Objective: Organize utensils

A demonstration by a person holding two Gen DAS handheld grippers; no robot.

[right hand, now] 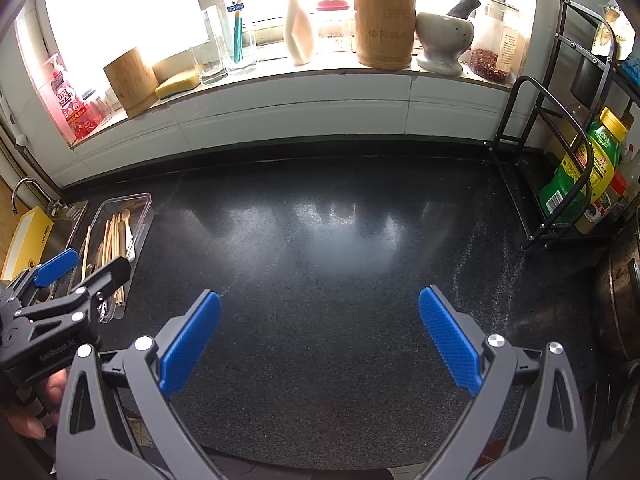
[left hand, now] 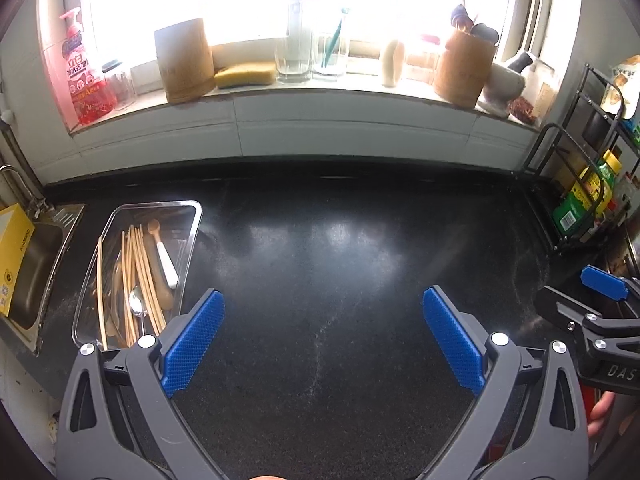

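A clear plastic tray lies on the black counter at the left, beside the sink. In it are several wooden chopsticks, a metal spoon and a white-handled utensil. My left gripper hovers open and empty over the bare counter, just right of the tray. My right gripper is likewise open with nothing in it, further right. From the right wrist view, the left gripper stands in front of the tray. Two bamboo holders sit on the windowsill: a plain one and one holding utensils.
A steel sink with a yellow box lies at the far left. A black wire rack with bottles stands at the right, a dark pan beside it. The windowsill carries a pink soap bottle, sponge, glasses and a mortar.
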